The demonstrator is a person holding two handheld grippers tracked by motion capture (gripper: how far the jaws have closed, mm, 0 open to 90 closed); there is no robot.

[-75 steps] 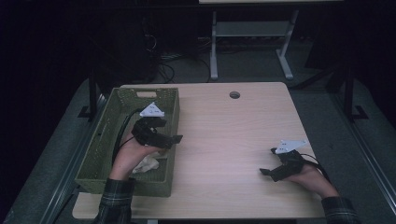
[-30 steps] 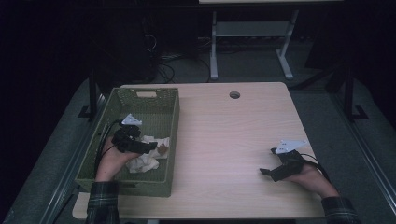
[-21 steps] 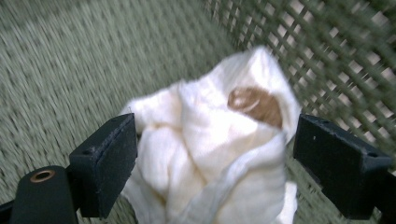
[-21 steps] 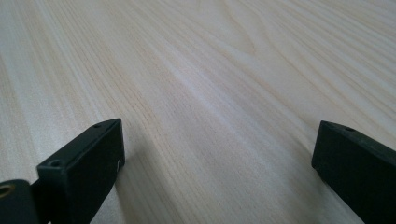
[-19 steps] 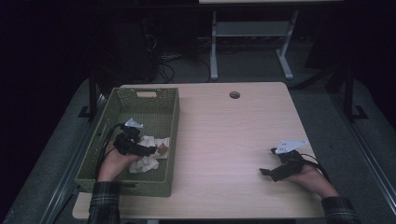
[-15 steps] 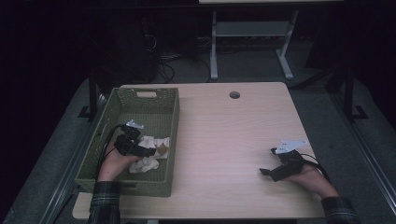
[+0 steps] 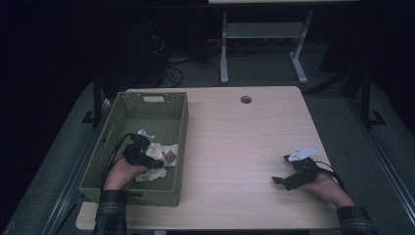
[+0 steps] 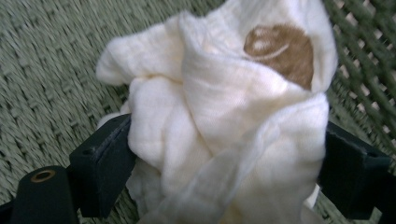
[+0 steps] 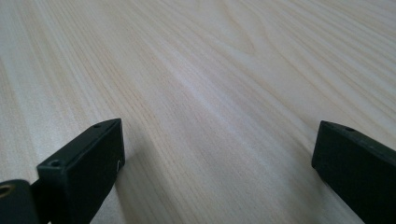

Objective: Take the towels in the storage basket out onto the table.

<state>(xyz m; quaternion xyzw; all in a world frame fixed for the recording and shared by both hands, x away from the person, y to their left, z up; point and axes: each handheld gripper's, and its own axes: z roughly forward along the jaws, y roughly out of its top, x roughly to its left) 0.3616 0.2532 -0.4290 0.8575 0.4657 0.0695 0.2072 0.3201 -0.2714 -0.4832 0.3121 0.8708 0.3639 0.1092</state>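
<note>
Cloth (image 8: pixel 224 126), white and crumpled with a brown patch, lies in the green woven basket (image 7: pixel 161 105) at the table's (image 7: pixel 235 142) left, and your left gripper (image 8: pixel 224 163) has its jaws spread on either side of it, both touching the bundle. Your right gripper (image 9: pixel 217 158) rests on bare wood well apart, jaws wide.
</note>
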